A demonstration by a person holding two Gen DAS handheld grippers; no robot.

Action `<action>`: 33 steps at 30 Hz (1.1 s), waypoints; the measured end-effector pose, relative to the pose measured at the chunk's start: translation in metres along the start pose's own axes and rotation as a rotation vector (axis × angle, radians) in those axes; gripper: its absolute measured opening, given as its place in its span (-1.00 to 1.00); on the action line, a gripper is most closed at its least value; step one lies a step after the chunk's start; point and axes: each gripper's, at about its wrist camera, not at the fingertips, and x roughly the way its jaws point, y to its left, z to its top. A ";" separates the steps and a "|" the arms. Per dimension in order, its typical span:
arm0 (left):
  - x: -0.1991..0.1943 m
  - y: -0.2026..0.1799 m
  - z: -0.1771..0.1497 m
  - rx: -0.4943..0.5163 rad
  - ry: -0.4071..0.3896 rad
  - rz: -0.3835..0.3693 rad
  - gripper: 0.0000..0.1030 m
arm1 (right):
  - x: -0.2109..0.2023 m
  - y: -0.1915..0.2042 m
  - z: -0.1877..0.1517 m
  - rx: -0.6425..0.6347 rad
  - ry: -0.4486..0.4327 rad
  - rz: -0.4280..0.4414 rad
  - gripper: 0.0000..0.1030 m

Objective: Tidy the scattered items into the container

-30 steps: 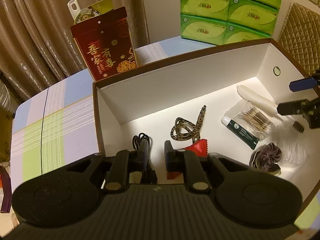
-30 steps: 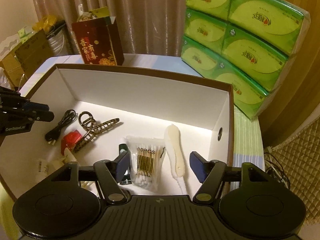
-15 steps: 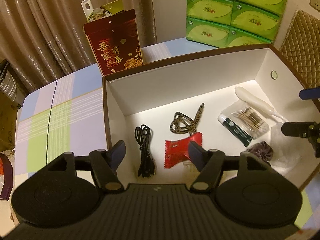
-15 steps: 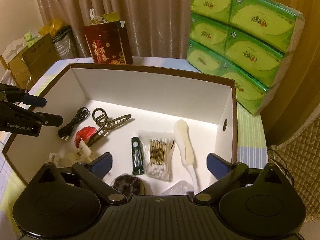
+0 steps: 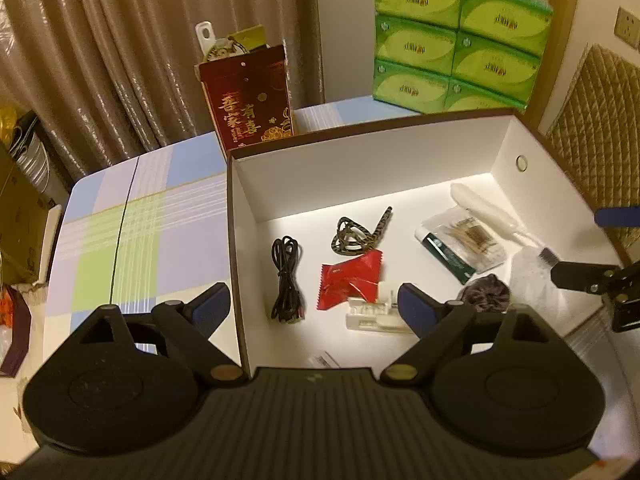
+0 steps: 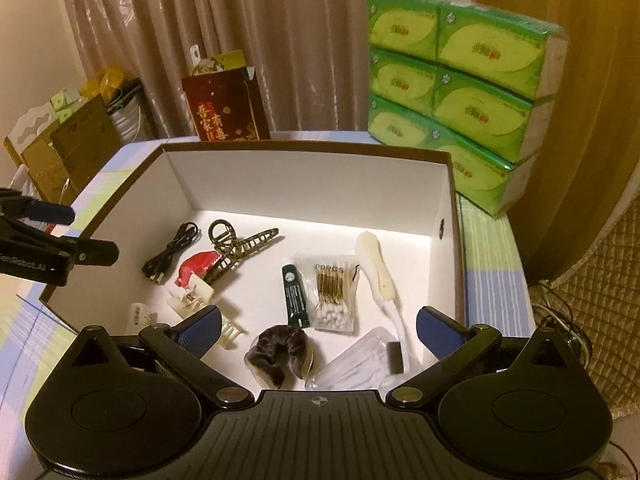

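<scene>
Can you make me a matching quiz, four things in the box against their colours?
Things:
1. cable
2. snack packet
3. tube
4. scrunchie

Colours:
A. dark green
B. red
C. dark purple
D. black

Pairs: 1-D, 2-B, 3-A, 4-C

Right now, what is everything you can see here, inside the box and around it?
box: one, white inside, brown rim, on table
cable: one, black, box left
hair claw: one, brown, beside cable
snack packet: one, red, box middle
tube: one, dark green, beside cotton swabs
scrunchie: one, dark purple, near edge
tissue packs: stacked, green, behind box
gift bag: one, red, behind box
left gripper: jaws opening, nothing between
right gripper: open, nothing between
</scene>
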 end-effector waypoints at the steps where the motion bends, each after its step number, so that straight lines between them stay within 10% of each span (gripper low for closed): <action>1: -0.005 0.000 -0.002 -0.006 -0.008 0.003 0.74 | -0.004 0.001 -0.002 0.010 -0.007 -0.002 0.96; 33: -0.149 -0.045 -0.082 -0.056 -0.112 0.067 0.92 | -0.126 0.045 -0.056 0.022 -0.116 -0.028 0.96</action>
